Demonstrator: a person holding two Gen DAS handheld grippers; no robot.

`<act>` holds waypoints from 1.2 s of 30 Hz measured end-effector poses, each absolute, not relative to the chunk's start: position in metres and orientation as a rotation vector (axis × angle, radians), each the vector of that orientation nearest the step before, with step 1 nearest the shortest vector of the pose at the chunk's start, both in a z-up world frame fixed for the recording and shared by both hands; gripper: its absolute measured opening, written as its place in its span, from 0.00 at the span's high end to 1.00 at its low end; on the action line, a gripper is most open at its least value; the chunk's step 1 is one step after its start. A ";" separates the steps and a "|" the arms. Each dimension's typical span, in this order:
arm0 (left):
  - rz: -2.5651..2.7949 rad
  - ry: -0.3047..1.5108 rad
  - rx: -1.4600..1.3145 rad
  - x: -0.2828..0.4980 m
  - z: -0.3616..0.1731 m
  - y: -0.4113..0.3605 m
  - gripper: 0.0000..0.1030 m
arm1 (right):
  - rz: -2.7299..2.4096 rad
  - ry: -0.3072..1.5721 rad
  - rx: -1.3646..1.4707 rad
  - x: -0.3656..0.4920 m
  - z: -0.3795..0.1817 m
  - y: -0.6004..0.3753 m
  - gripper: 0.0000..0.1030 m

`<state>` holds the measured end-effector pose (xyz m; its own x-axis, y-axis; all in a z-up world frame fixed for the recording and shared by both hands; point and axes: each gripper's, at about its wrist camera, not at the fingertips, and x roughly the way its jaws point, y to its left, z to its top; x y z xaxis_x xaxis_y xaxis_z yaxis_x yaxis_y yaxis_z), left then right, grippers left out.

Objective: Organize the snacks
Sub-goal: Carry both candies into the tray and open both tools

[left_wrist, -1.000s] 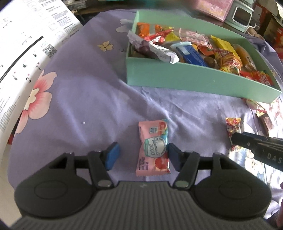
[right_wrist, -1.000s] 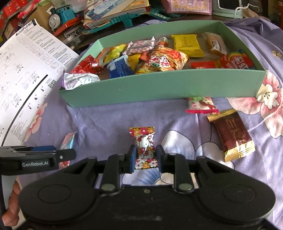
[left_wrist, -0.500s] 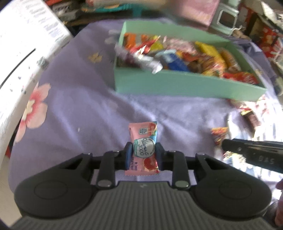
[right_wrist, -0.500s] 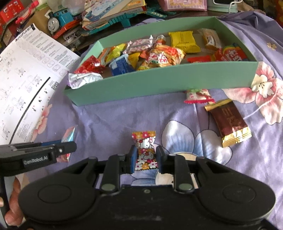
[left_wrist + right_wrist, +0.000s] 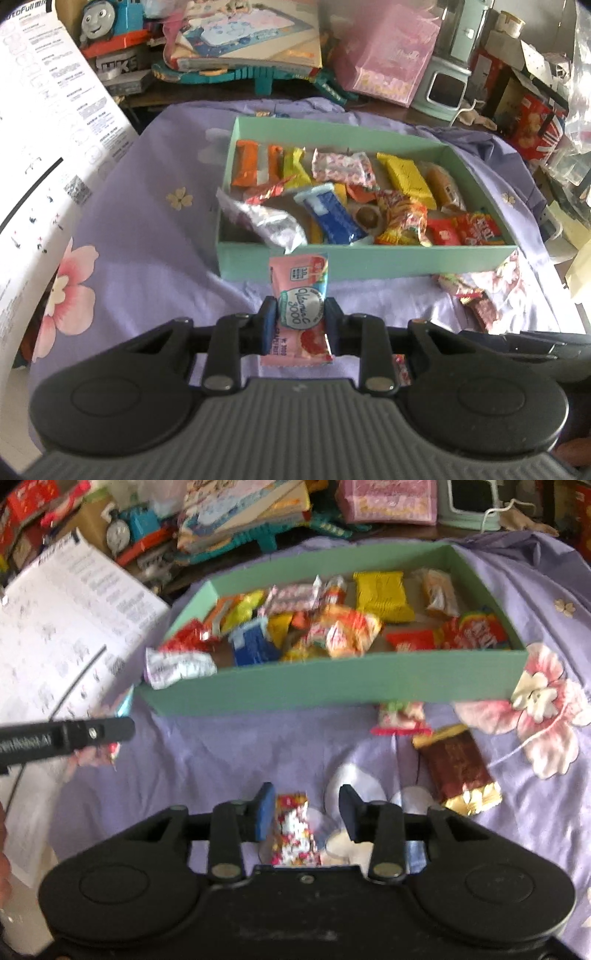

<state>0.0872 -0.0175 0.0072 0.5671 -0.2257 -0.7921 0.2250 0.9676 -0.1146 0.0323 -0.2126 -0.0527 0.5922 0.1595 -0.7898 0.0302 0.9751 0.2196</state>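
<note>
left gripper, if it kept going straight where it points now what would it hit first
Most likely the near wall of the mint green cardboard box. The left gripper, jaws shut on the pink vitamin sachet, aims there, though depth is unclear and it might clear the rim.

Clutter behind — toy train (image 5: 107,22), picture book (image 5: 255,33), pink box (image 5: 391,59) — white instruction sheet (image 5: 48,122) leftward.

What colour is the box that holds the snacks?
Mint green. The box shows best in the left wrist view.

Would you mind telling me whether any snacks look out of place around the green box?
Yes: a silver wrapper droops over the green box near wall, and a brown bar lies outside it on the cloth.
</note>
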 end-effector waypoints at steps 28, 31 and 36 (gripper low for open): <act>-0.294 0.872 -0.020 0.124 0.035 -0.026 0.74 | 0.095 0.772 0.303 0.077 0.019 -0.231 0.80; -0.310 0.857 -0.024 0.151 0.044 -0.040 0.74 | 0.074 0.747 0.332 0.100 0.031 -0.240 0.80; -0.323 0.876 -0.024 0.195 0.045 -0.065 0.74 | 0.036 0.735 0.372 0.140 0.040 -0.256 0.80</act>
